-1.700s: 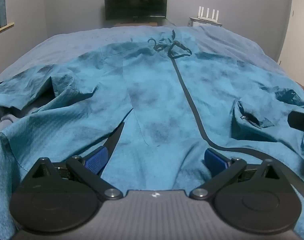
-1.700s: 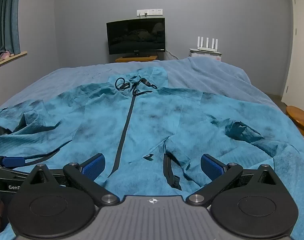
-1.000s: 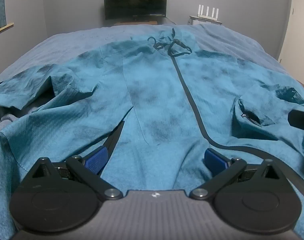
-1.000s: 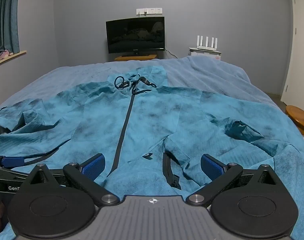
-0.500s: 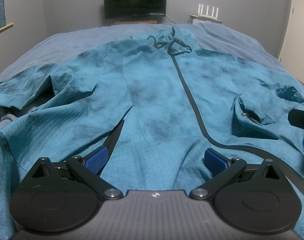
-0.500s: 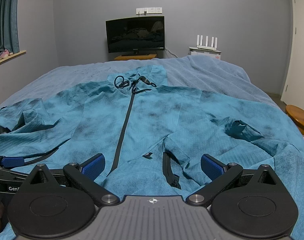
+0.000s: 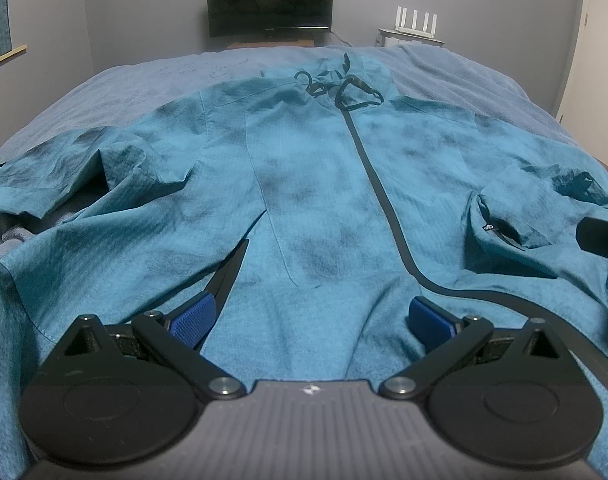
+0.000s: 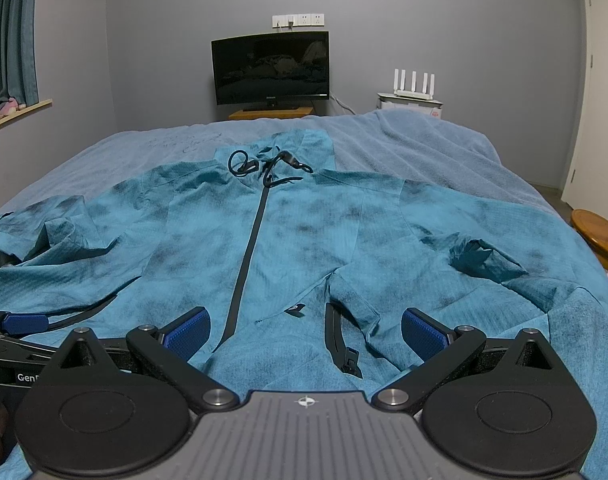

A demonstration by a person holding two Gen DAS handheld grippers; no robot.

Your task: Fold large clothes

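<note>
A large teal zip-up jacket (image 7: 316, 184) lies spread front-up on the bed, collar and black drawcords (image 7: 344, 88) at the far end, black zipper (image 7: 380, 200) down its middle. It also shows in the right wrist view (image 8: 304, 240). My left gripper (image 7: 310, 316) is open and empty, just above the jacket's near hem left of the zipper. My right gripper (image 8: 304, 330) is open and empty above the hem right of the zipper, near a black pocket zipper (image 8: 340, 344). The left gripper's blue pad (image 8: 24, 322) shows at the right view's left edge.
A blue blanket (image 8: 424, 152) covers the bed. A dark monitor (image 8: 270, 68) and a white router (image 8: 412, 84) stand by the far wall. A wooden stool (image 8: 600, 236) is at the right, by a white door (image 8: 600, 80). A curtain (image 8: 8, 32) hangs left.
Both views have crept slightly forward and lower over the hem. Both grippers have stayed open and the jacket has not moved.
</note>
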